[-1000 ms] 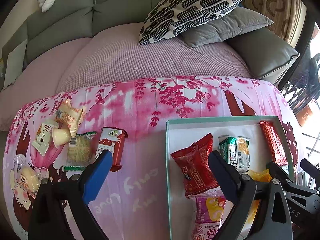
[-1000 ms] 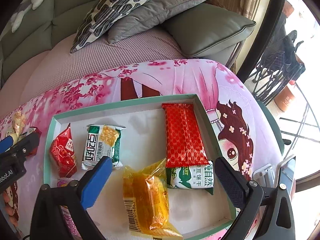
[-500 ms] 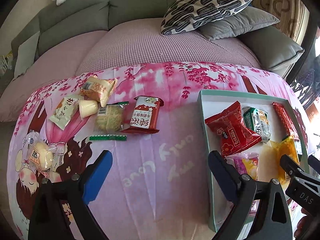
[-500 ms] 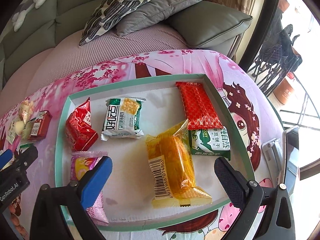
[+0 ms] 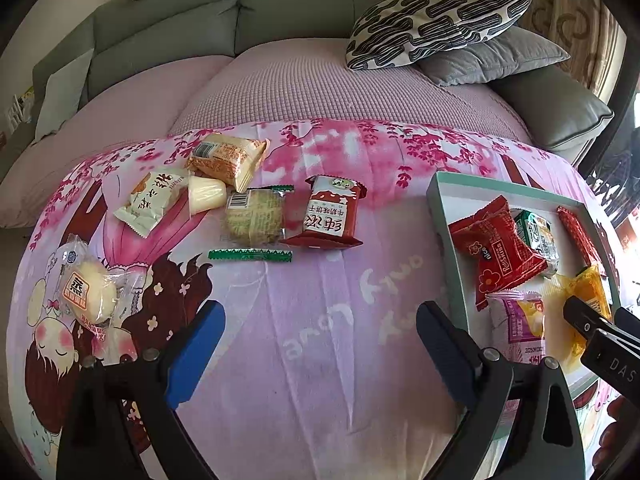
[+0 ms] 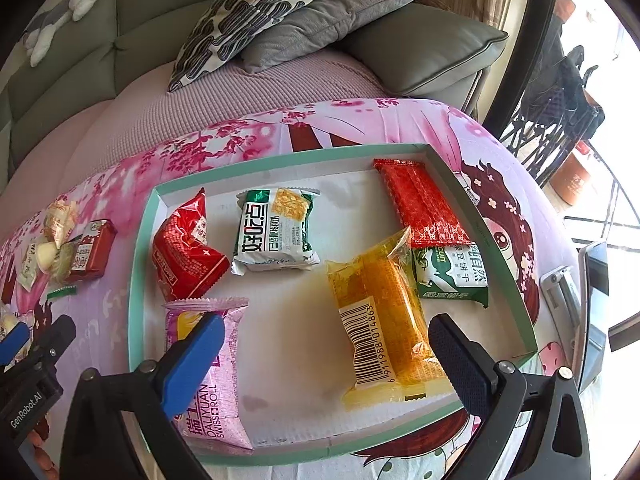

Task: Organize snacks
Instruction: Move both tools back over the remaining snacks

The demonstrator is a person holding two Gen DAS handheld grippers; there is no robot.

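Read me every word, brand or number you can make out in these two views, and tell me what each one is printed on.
"DALIYUAN SWISS ROLL": pink packet in the tray.
"6911988014863": barcode on the yellow packet.
"GenRobot.AI": left gripper body.
"DAS": right gripper body, cut off.
"nice", then something like "Rubskisses": red packet.
Chinese characters on the other wrappers: not transcribed.
Date on the pink packet: too small.

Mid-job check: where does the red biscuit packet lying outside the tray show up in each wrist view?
Left wrist: the red biscuit packet lies upper centre on the pink cloth, well left of the tray.
Right wrist: the same packet sits at the far left edge, left of the tray.
Shared landmark: the puffy red pouch in the tray's near-left corner area.
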